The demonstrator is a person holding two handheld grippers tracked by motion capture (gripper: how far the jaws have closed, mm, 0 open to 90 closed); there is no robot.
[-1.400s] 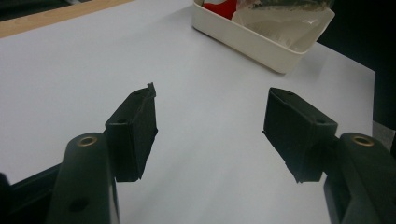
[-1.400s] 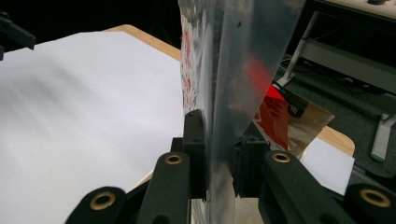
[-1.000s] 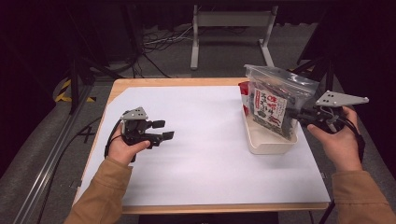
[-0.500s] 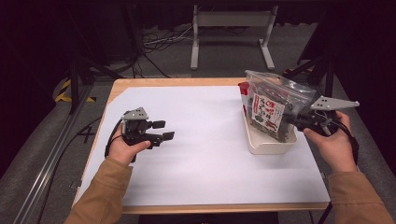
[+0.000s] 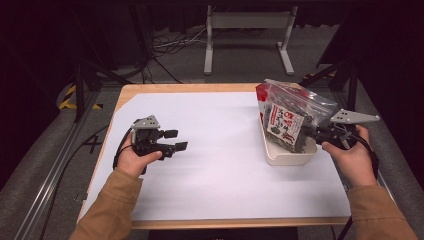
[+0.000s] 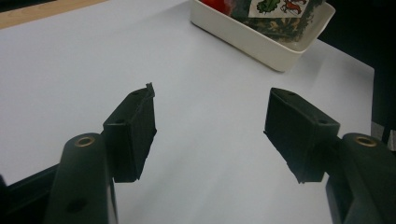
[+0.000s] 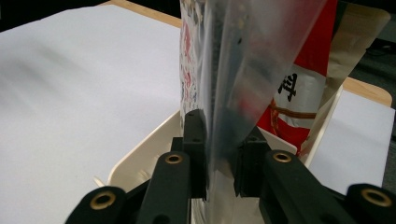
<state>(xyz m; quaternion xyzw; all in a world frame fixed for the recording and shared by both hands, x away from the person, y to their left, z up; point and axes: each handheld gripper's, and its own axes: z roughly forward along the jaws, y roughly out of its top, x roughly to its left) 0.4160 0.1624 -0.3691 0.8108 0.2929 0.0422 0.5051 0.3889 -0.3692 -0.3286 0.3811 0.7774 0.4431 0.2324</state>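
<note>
Right gripper (image 5: 314, 134) sits at the right edge of the table (image 5: 210, 195), held in the person's right hand (image 5: 352, 157). Its jaws are narrowed onto the edge of a clear plastic bag (image 5: 292, 117); in the right gripper view both pads press the film from either side (image 7: 219, 154). The bag stands roughly upright, tilted a little toward the far left, with its lower end inside a shallow cream tray (image 5: 290, 157). The bag holds dark contents and shows a white label with red and black print (image 5: 282, 125). I cannot tell from the high view whether the bag's bottom rests on the tray floor or hangs just above it.

A red packet (image 7: 303, 88) stands in the same tray on the far side of the bag, touching or just beside it; its print is black on a white band. The tray lies on the right half of the table, near the right edge, on the white sheet (image 5: 220, 130) that covers most of the wooden top.

Left gripper (image 5: 174, 140) is on the left half of the table, well apart from the tray, held in the left hand (image 5: 135, 159). Its jaws stand wide with only the white sheet between them, as the left gripper view confirms (image 6: 210, 126). It points toward the tray (image 6: 261, 39), which lies far right in that view.
</note>
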